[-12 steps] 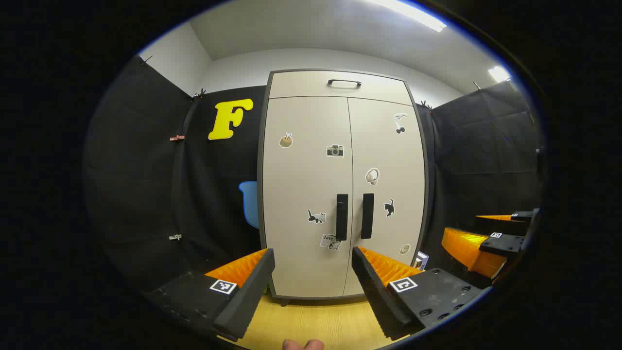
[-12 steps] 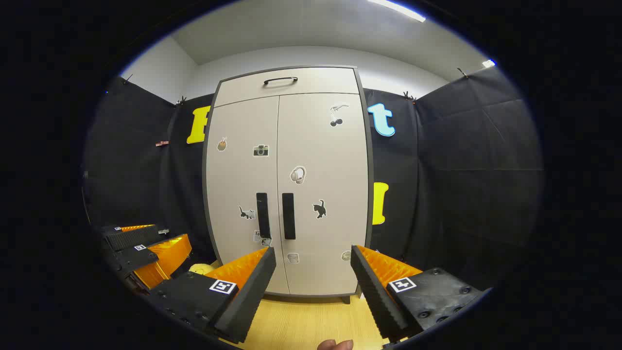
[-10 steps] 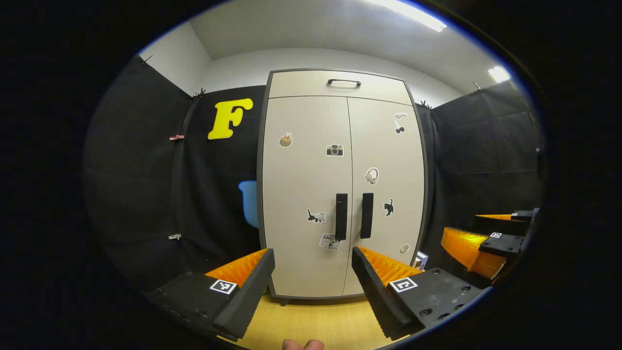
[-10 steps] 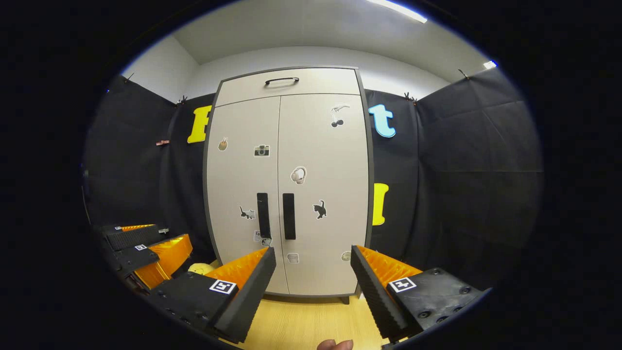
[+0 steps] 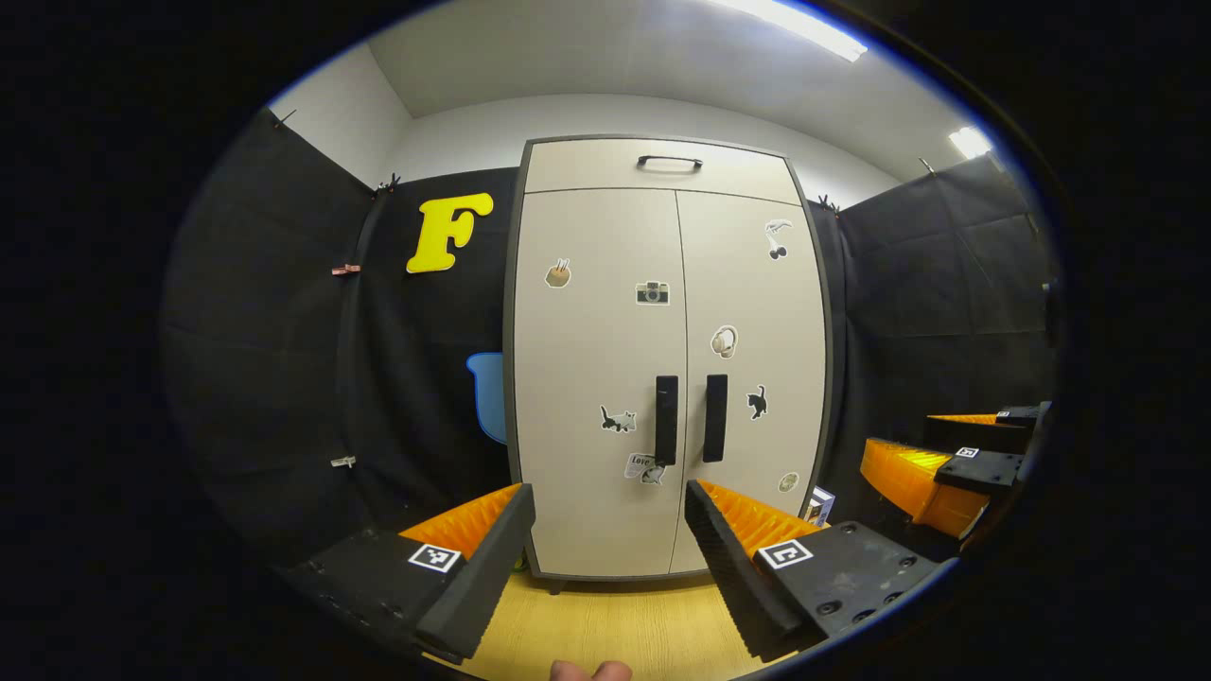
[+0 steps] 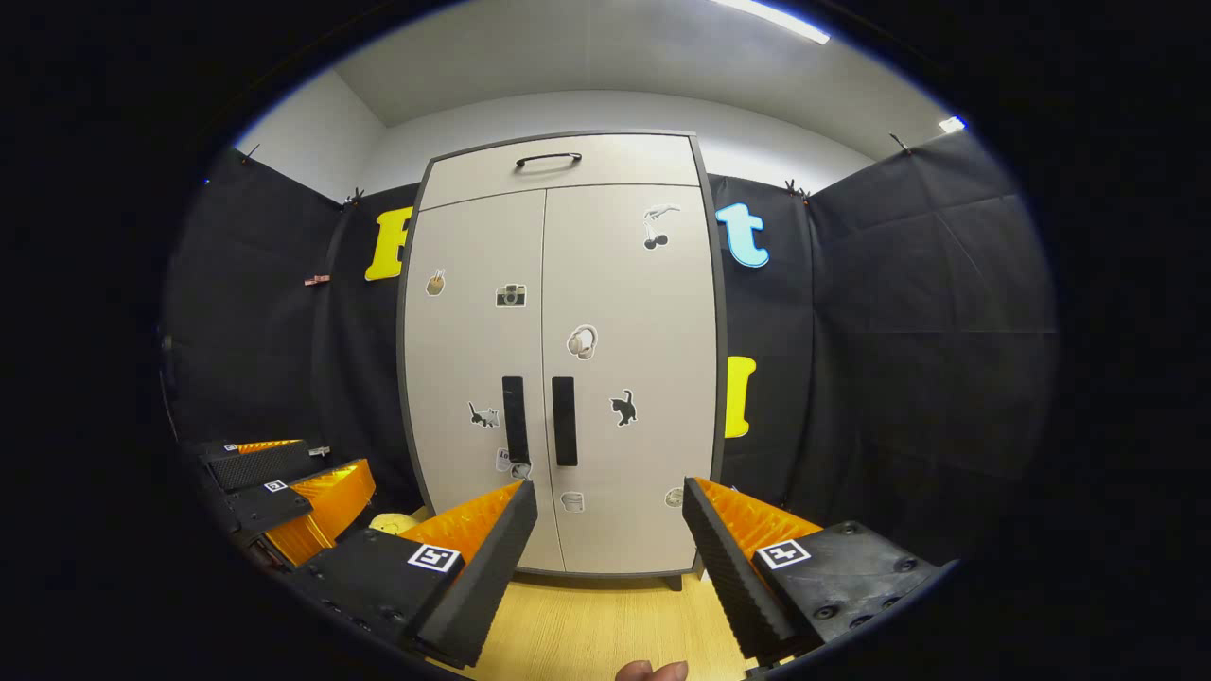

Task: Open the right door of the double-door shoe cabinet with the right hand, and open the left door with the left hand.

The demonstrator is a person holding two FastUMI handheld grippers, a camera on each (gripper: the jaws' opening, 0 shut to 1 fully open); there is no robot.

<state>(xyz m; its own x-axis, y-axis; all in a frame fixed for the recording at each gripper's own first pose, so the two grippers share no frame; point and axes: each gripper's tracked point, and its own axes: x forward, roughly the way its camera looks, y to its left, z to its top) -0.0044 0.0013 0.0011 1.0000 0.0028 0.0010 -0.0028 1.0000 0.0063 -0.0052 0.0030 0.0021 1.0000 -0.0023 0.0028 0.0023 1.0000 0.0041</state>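
The shoe cabinet (image 5: 667,359) stands in the middle of both views, and we see both doors flat and closed. The right door (image 6: 629,378) and the left door (image 5: 591,378) meet at a thin seam. The two dark handles, the right handle (image 6: 564,421) and the left handle (image 5: 666,421), stand upright just beside this seam, so each door swings outward from the centre.

We hold the right gripper (image 6: 610,539) at the bottom of its view with fingers spread wide and nothing between them, well apart from the cabinet. The left gripper (image 5: 610,539) is spread the same way and is also empty. We judge that both wait open so that a handle can enter between the fingers. The wooden floor (image 5: 615,629) lies below.
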